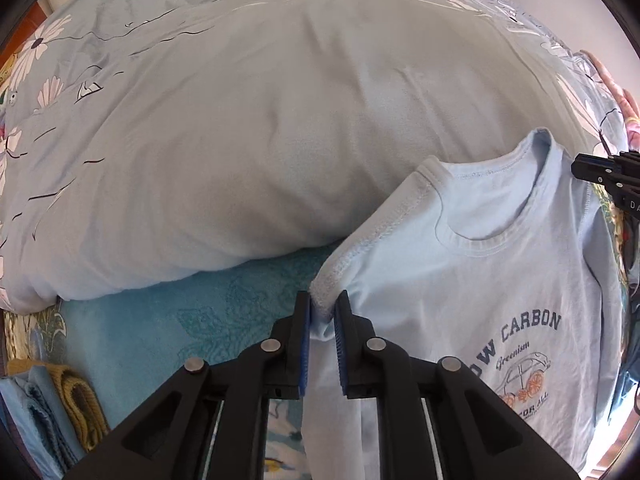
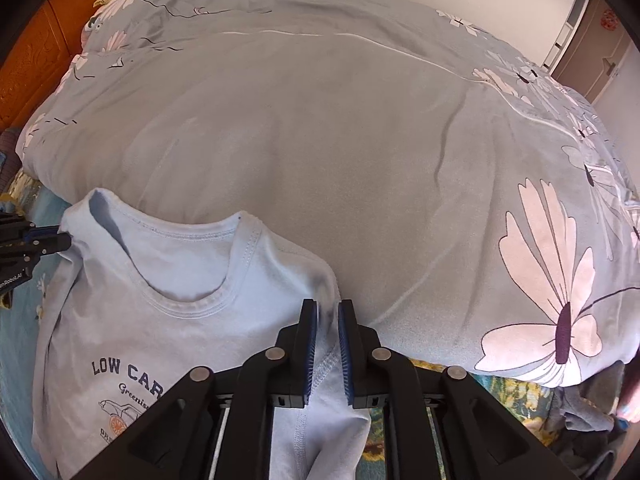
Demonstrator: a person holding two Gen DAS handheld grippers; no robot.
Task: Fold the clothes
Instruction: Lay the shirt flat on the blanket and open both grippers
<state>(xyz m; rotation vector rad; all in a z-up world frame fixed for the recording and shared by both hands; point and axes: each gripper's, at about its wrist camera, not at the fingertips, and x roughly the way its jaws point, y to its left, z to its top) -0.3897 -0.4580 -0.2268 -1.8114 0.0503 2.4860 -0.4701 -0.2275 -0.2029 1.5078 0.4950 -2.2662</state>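
Observation:
A light blue T-shirt (image 1: 480, 280) with a "LOW CARBON" print lies front-up at the foot of a heaped quilt. My left gripper (image 1: 323, 305) is shut on the shirt's left shoulder seam, cloth pinched between its blue pads. In the right wrist view the same T-shirt (image 2: 168, 276) fills the lower left, and my right gripper (image 2: 328, 314) is shut on its right shoulder seam. Each gripper shows in the other's view: the right gripper (image 1: 600, 172) at the far right edge, the left gripper (image 2: 52, 240) at the far left edge.
A big pale blue quilt (image 1: 260, 140) with white flower prints is piled behind the shirt. A turquoise bed sheet (image 1: 180, 312) lies under it. Folded clothes (image 1: 52, 408) sit at lower left. An orange wooden headboard (image 2: 44, 44) and dark clothes (image 2: 588, 412) show in the right view.

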